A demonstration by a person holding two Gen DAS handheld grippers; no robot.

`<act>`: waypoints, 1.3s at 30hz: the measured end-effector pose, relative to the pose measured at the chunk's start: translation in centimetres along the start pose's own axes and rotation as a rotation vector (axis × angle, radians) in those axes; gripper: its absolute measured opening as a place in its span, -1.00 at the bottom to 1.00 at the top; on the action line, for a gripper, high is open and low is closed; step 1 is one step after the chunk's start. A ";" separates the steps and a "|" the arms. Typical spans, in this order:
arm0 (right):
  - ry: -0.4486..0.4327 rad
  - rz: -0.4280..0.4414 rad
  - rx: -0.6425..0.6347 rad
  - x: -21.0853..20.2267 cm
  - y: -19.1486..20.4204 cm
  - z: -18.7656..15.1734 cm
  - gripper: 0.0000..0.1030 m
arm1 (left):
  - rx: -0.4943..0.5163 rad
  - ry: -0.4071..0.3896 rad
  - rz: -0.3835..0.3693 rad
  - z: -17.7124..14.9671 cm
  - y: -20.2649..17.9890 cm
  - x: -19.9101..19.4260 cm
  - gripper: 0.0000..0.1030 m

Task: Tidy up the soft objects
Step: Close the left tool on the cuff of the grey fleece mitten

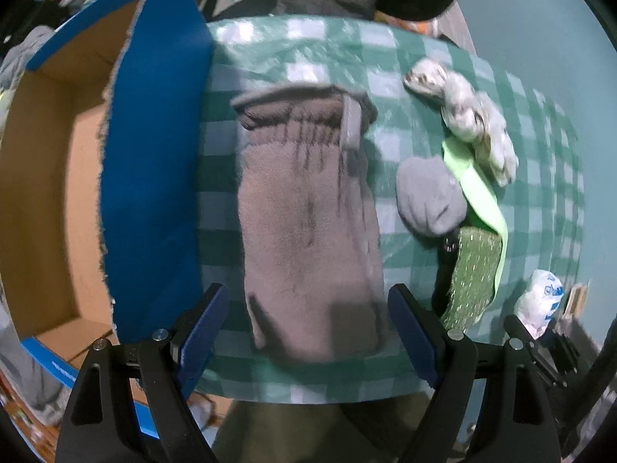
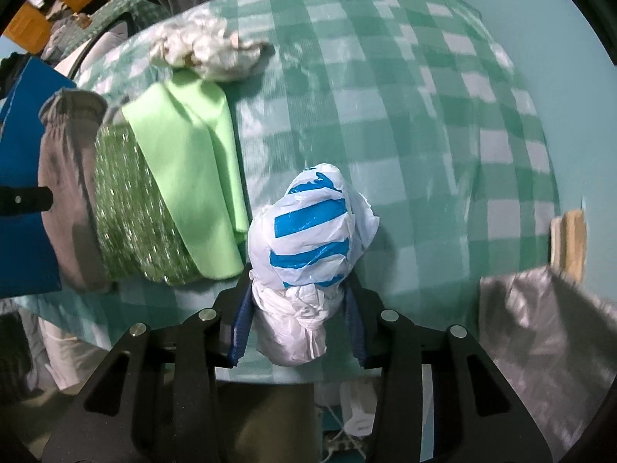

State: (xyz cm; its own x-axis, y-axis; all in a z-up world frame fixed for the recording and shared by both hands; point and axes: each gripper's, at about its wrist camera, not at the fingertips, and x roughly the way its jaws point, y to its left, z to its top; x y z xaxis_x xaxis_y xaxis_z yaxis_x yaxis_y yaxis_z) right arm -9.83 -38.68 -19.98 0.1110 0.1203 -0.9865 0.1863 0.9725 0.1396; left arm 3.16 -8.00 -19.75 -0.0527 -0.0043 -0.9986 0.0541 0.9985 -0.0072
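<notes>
- The right hand-held gripper (image 2: pixel 297 320) squeezes a knotted white and blue plastic bag (image 2: pixel 308 247), just above the checked surface (image 2: pixel 424 135).
- The left hand-held gripper (image 1: pixel 308 332) is wide open over a grey fleece cloth (image 1: pixel 308 223) that lies flat.
- A blue box (image 1: pixel 154 193) stands beside that cloth.
- A light green cloth (image 2: pixel 193 162) lies near the bag.

My left gripper (image 1: pixel 308 332) hangs with jaws wide apart over the grey fleece glove (image 1: pixel 308 223) on the checked cloth (image 1: pixel 408 254). Blue-flapped cardboard box (image 1: pixel 50 177) at nine o'clock; grey sock (image 1: pixel 428 196) and lime cloth (image 1: pixel 482 196) at three.
</notes>
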 end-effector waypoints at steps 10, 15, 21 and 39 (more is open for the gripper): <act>-0.041 0.031 -0.083 -2.7 1.6 3.1 -0.20 | -0.007 0.011 0.073 1.8 -1.3 2.1 0.67; -0.051 0.041 -0.113 -1.4 4.2 3.3 -0.20 | -0.022 0.010 0.114 3.2 -1.9 3.4 0.67; -0.051 0.047 -0.139 -0.6 4.9 4.6 -0.20 | -0.040 0.025 0.140 4.5 -2.1 4.6 0.67; -0.059 0.066 -0.183 -1.1 4.5 6.0 -0.20 | -0.079 0.013 0.070 3.8 -1.4 7.2 0.65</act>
State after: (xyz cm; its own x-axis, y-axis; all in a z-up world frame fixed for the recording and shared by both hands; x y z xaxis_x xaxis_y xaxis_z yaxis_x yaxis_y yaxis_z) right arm -3.29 -35.63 -17.75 0.1752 0.1785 -0.9682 -0.0036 0.9835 0.1807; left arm 6.48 -9.66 -27.12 -0.0643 0.0659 -0.9958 -0.0201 0.9975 0.0673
